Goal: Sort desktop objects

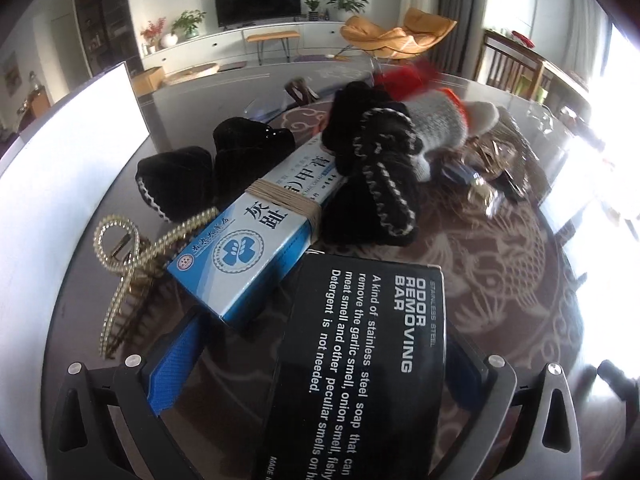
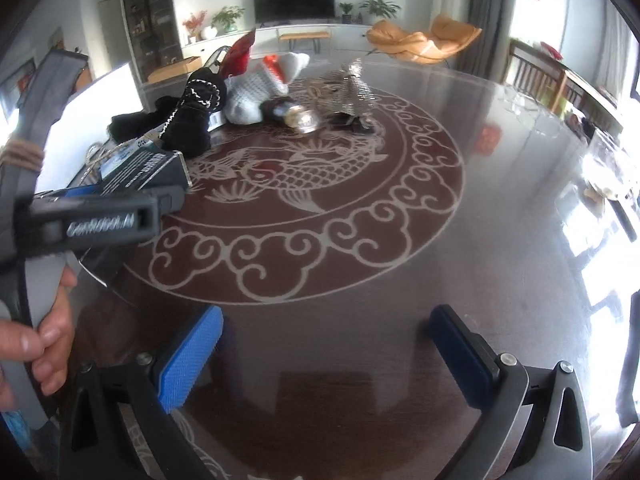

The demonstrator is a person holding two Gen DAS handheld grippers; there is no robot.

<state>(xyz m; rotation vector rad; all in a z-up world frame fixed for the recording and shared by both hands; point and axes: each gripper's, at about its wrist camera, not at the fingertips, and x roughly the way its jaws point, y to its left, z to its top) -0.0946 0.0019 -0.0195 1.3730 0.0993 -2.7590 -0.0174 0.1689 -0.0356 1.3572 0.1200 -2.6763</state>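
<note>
Left wrist view shows the left gripper holding the black odor-removing-bar box between its pads, just short of the blue ointment box ahead (right gripper gapes empty), so lower it flat beside that box before letting go.

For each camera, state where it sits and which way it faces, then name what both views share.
Left wrist: on the left tool, facing forward over the black odor-bar box between its fingers toward the blue carton and black knit item.
Right wrist: on the right tool, open over the bare table; the person's hand shows at left.
Shared: the box, the knit item, the television.
</note>
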